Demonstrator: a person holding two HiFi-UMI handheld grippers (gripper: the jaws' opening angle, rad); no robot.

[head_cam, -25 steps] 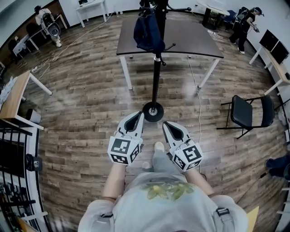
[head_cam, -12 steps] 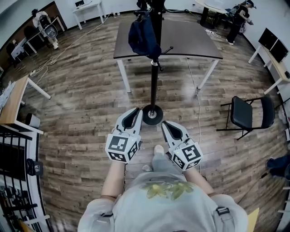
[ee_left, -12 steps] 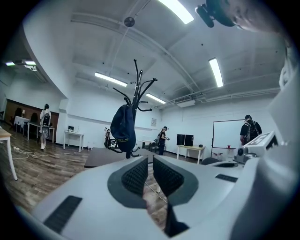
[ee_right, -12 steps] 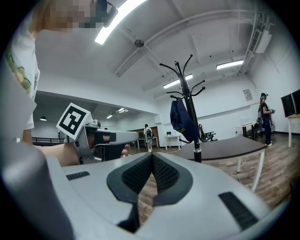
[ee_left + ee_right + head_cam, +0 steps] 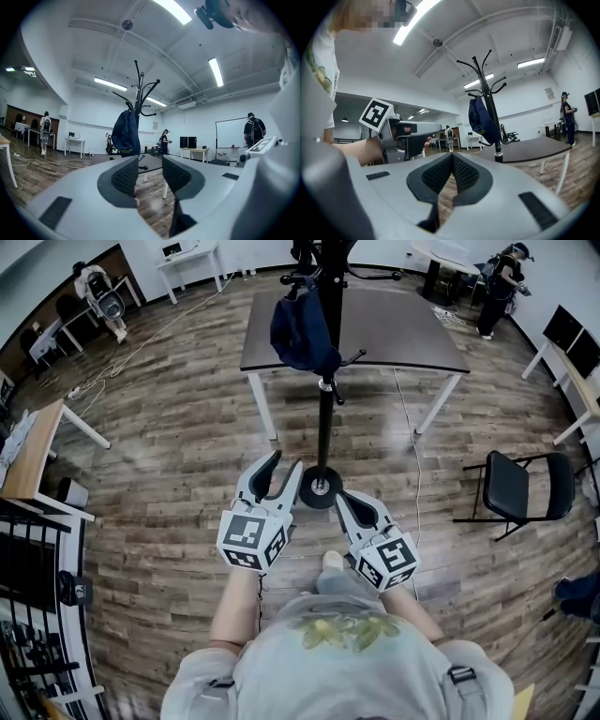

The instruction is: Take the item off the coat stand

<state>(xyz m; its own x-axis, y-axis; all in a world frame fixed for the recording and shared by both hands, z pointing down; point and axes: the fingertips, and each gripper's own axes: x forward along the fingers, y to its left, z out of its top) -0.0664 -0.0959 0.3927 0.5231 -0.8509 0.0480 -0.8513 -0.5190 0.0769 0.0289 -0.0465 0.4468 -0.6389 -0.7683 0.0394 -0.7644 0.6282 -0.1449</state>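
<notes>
A black coat stand (image 5: 324, 381) rises from a round base (image 5: 320, 487) on the wood floor just ahead of me. A dark blue bag (image 5: 302, 322) hangs from a hook on its left side; it also shows in the left gripper view (image 5: 125, 133) and the right gripper view (image 5: 482, 119). My left gripper (image 5: 284, 467) is held low, left of the base, well short of the bag. Its jaws are opening, with nothing between them (image 5: 149, 166). My right gripper (image 5: 345, 498) sits right of the base, shut and empty (image 5: 452, 161).
A dark table (image 5: 403, 320) stands right behind the stand. A black chair (image 5: 511, 486) is at the right, a wooden desk (image 5: 33, 442) and a black rack (image 5: 28, 559) at the left. People stand at the far back corners. A cable runs across the floor.
The left gripper's jaws have parted from shut. Both grippers have edged forward, closer to the stand's base.
</notes>
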